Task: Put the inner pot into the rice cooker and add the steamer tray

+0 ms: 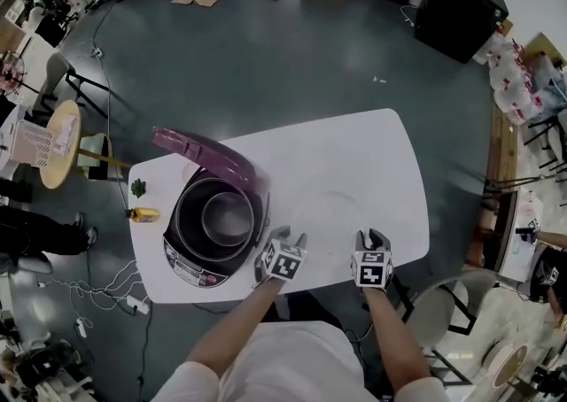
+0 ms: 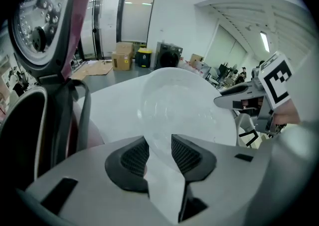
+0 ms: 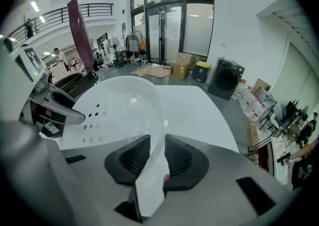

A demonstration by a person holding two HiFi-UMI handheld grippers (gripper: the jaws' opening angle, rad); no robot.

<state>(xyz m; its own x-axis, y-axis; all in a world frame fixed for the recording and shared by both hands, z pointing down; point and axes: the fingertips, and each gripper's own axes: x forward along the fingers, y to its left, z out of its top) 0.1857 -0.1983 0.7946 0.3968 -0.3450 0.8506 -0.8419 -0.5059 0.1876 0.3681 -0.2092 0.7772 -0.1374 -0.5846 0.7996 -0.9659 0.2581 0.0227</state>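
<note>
Clear plastic steamer tray (image 3: 119,110) is held over the near part of the white desk (image 1: 354,152). The left tongs (image 2: 160,153) and right tongs (image 3: 157,158) each clench its rim. To its left, the inner pot (image 1: 226,214) sits in the open rice cooker (image 1: 190,263).

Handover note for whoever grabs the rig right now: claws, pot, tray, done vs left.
Left claw: shut on the clear steamer tray's rim.
Right claw: shut on the opposite rim.
Tray held between them over the table, right of the rice cooker.
Done: inner pot sits in the cooker, lid up.
Left: set the tray onto the pot.
</note>
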